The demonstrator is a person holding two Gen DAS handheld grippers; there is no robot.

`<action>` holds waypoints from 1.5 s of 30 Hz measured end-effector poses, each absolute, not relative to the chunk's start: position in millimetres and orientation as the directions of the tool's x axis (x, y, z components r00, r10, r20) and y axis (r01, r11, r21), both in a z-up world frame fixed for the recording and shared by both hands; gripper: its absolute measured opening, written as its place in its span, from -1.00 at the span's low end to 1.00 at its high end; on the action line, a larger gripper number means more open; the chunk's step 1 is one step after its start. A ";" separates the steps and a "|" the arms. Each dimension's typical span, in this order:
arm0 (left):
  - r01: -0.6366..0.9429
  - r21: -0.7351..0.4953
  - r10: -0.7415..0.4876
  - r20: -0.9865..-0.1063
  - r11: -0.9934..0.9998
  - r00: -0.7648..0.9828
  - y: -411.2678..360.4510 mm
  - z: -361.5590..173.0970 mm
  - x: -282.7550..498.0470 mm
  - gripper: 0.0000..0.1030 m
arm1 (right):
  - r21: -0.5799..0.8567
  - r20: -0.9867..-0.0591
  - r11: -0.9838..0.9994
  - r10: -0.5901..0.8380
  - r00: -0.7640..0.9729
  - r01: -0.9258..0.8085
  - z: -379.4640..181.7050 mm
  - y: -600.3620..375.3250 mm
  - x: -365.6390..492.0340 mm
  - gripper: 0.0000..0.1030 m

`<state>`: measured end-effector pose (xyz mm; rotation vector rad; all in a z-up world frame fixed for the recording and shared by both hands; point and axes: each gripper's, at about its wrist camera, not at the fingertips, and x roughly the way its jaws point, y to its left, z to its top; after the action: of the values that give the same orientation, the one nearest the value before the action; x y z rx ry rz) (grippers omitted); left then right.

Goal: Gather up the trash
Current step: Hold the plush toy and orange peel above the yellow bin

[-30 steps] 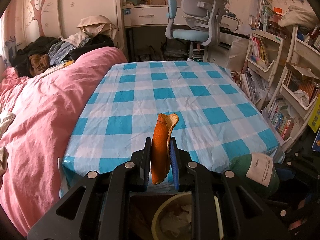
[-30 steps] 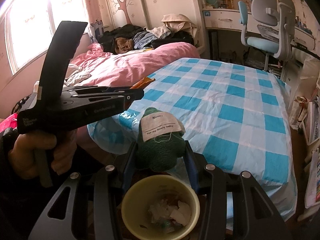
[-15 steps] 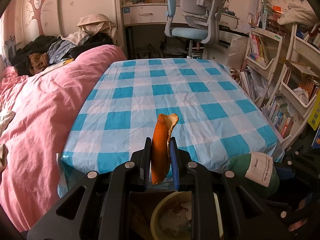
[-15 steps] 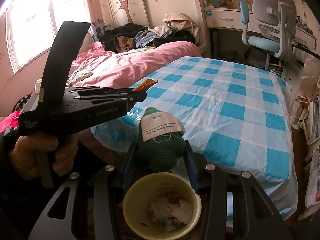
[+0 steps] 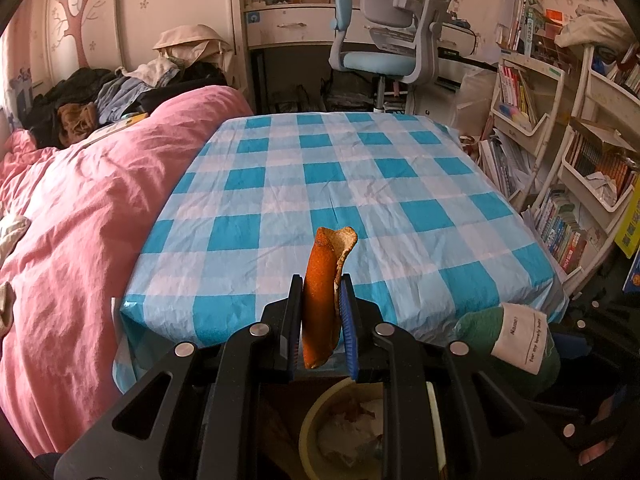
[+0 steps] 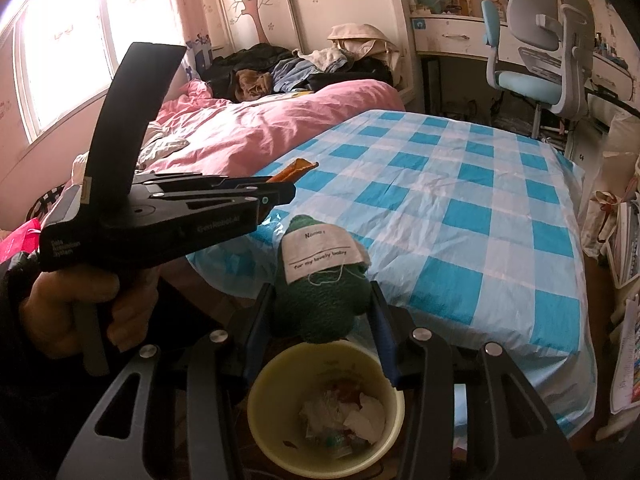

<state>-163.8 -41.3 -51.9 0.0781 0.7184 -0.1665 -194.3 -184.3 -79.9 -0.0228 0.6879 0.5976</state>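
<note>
Orange peel (image 5: 320, 300) stands upright, pinched between the nearly closed fingers of the left gripper (image 5: 320, 320), with the yellow bin (image 5: 312, 432) just below its tips. Beside it, the right gripper (image 6: 320, 312) is clamped half-wide on a green knitted toy (image 6: 320, 304) directly over that bin's rim (image 6: 256, 392), before the checked table (image 6: 460, 208).
</note>
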 end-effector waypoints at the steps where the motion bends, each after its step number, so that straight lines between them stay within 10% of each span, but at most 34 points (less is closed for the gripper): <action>1: 0.179 0.014 -0.125 -0.660 0.984 0.740 -41.6 -50.6 -161.9 -0.67 | 0.173 -0.603 0.833 0.511 0.613 -0.525 -80.2 -184.2 -194.7 -0.10; 45: 0.213 0.039 -0.124 -0.707 0.976 0.696 -54.4 -66.4 -183.9 -0.67 | 0.169 -0.640 0.826 0.507 0.577 -0.537 -85.5 -180.7 -210.7 -0.10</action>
<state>-183.9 -54.4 -66.4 0.1212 0.7791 -0.1882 -210.7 -180.7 -85.5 -0.0452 0.7344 0.6111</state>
